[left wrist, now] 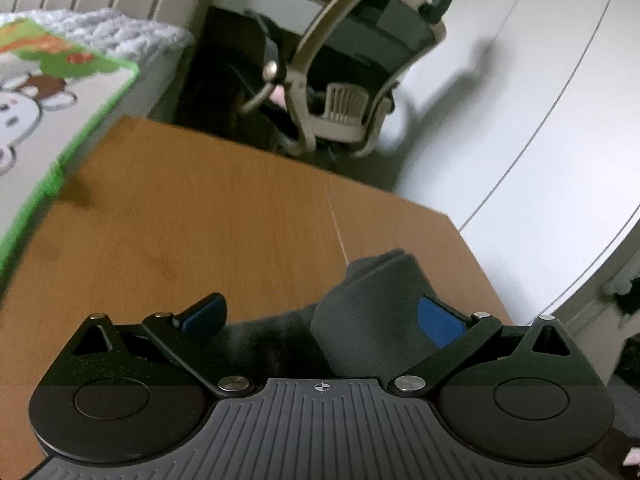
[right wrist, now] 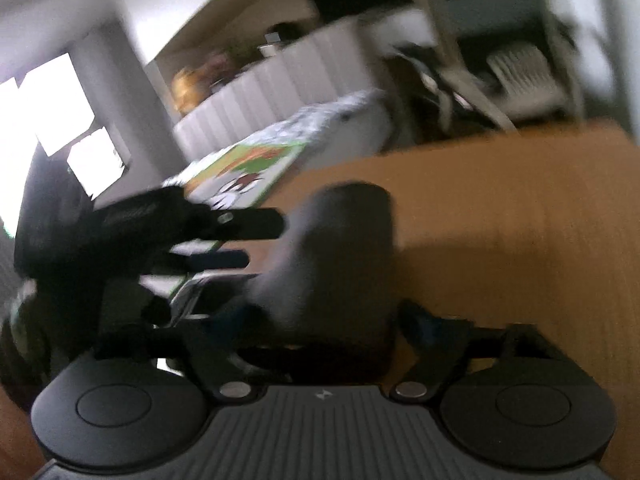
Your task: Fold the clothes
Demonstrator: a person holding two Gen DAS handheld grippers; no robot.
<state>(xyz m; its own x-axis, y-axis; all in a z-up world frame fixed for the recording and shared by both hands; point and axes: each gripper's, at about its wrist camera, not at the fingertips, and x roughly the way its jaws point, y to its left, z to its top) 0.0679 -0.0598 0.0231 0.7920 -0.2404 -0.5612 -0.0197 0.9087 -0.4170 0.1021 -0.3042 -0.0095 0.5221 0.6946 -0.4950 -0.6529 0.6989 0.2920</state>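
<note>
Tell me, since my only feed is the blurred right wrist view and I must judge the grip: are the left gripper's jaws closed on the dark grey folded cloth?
Observer: No. In the left wrist view the left gripper has its jaws wide open around the dark grey folded cloth.
Operator: Does either pad touch it?
Observer: The blue pad on the picture's right appears to sit against the cloth. The other pad is apart from it.
Operator: Is the cloth folded yet?
Observer: Its far end shows stacked layers, so at least one fold seems to be in.
</note>
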